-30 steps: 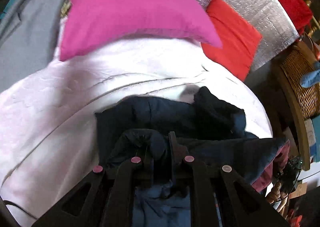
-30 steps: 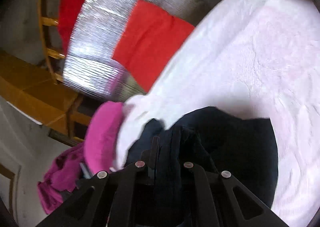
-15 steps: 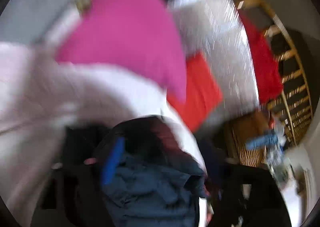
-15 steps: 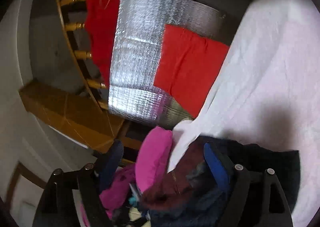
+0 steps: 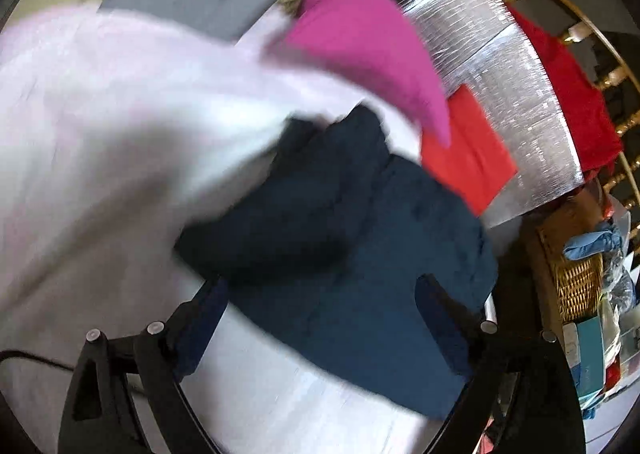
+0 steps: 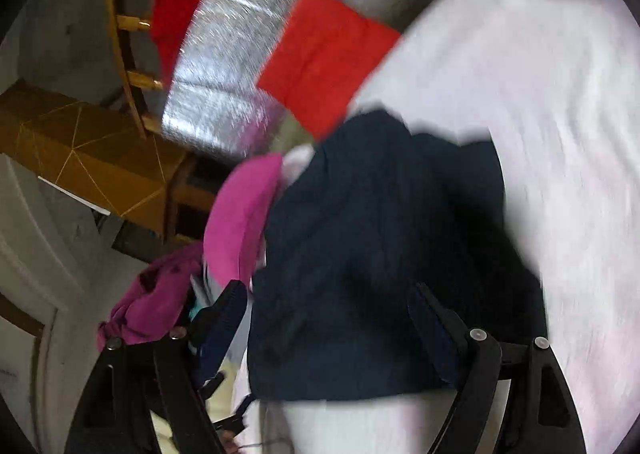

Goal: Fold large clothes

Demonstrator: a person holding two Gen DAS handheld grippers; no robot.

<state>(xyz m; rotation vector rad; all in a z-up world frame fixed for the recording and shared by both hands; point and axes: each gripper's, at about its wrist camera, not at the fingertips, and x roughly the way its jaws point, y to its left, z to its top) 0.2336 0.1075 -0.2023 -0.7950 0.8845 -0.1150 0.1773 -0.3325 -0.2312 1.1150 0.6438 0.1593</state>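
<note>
Pale pink bedding (image 5: 120, 126) seen beneath everything. Left gripper (image 5: 320, 298) now spread wide, jaws just opened, dark fabric released. Navy garment (image 5: 360, 246) left bunched on bedding, magenta pillow (image 5: 368, 38) at 12 o'clock. Right gripper (image 6: 328, 302) likewise opened, nothing pinched.

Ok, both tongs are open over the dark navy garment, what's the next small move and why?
Probably lower the left tongs and pinch the near edge of the dark navy garment for another fold: it lies bunched and released on the pale pink bedspread, and the right tongs are open too.
</note>
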